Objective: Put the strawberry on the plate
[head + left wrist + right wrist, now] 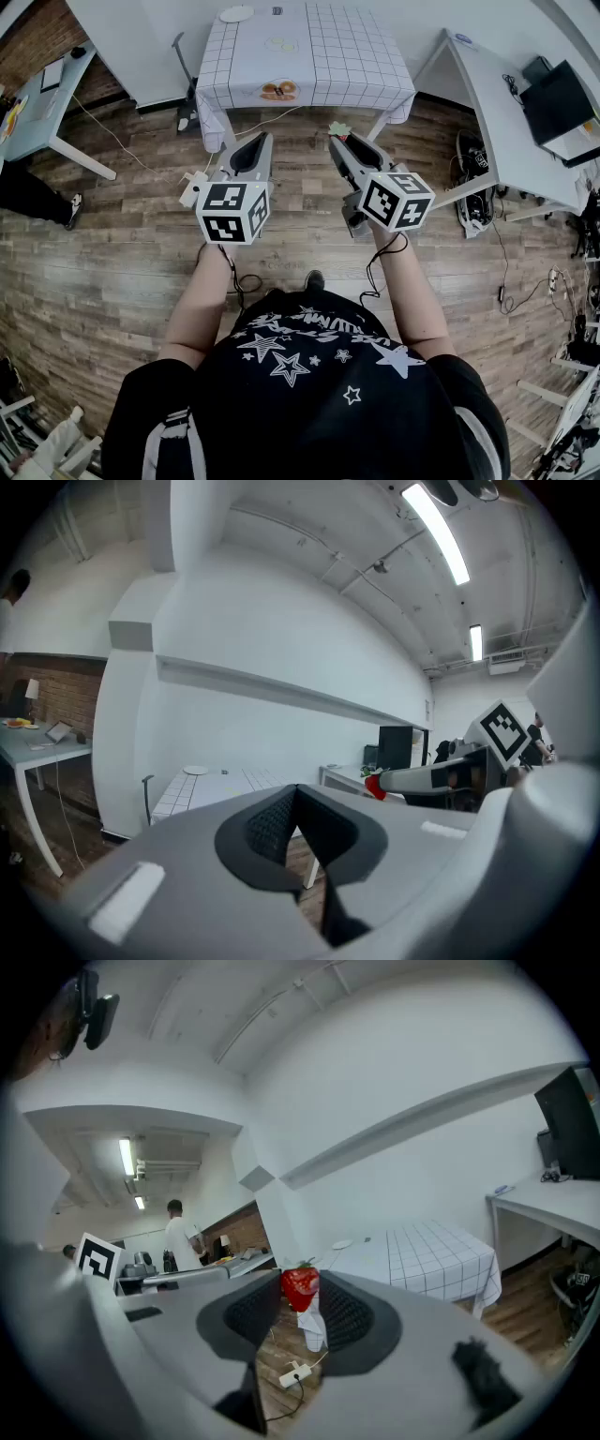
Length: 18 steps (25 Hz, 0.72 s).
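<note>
A red strawberry (300, 1288) with green leaves sits between the tips of my right gripper (301, 1305), which is shut on it. In the head view only its leaves (339, 128) show, at the tip of the right gripper (341, 141). From the left gripper view the strawberry (375, 785) shows at the right. My left gripper (296, 794) is shut with nothing in it; it is held level beside the right one (251, 148). The white plate (236, 14) lies at the far left corner of the checked table (347, 56), well ahead of both grippers.
An orange item (278, 91) and a pale one (279, 44) lie on the checked cloth. White desks stand at left (47, 112) and right (497, 112), the right one with a black monitor (555, 98). Cables trail over the wooden floor. A person (178, 1232) stands far off.
</note>
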### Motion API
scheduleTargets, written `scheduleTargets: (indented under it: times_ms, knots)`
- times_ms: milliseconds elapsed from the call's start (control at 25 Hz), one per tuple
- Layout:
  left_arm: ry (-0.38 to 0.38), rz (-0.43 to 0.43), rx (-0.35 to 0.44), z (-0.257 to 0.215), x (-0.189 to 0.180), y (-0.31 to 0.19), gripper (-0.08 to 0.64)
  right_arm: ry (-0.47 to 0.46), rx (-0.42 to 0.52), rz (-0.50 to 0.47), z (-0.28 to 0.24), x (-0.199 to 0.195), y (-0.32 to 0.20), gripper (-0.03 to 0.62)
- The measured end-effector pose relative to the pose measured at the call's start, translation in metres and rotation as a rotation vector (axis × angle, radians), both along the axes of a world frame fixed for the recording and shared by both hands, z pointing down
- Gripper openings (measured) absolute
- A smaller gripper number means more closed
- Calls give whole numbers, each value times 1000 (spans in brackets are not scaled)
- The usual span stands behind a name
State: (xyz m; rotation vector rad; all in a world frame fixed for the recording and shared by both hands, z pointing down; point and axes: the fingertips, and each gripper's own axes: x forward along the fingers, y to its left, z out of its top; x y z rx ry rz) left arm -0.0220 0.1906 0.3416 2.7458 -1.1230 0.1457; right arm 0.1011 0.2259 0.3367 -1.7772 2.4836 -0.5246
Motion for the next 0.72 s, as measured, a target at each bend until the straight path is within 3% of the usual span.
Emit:
scheduleTargets:
  times_ms: [720]
  knots:
    - [-3, -6, -11, 4, -39, 15, 8, 10, -7, -12, 1, -46, 7, 135]
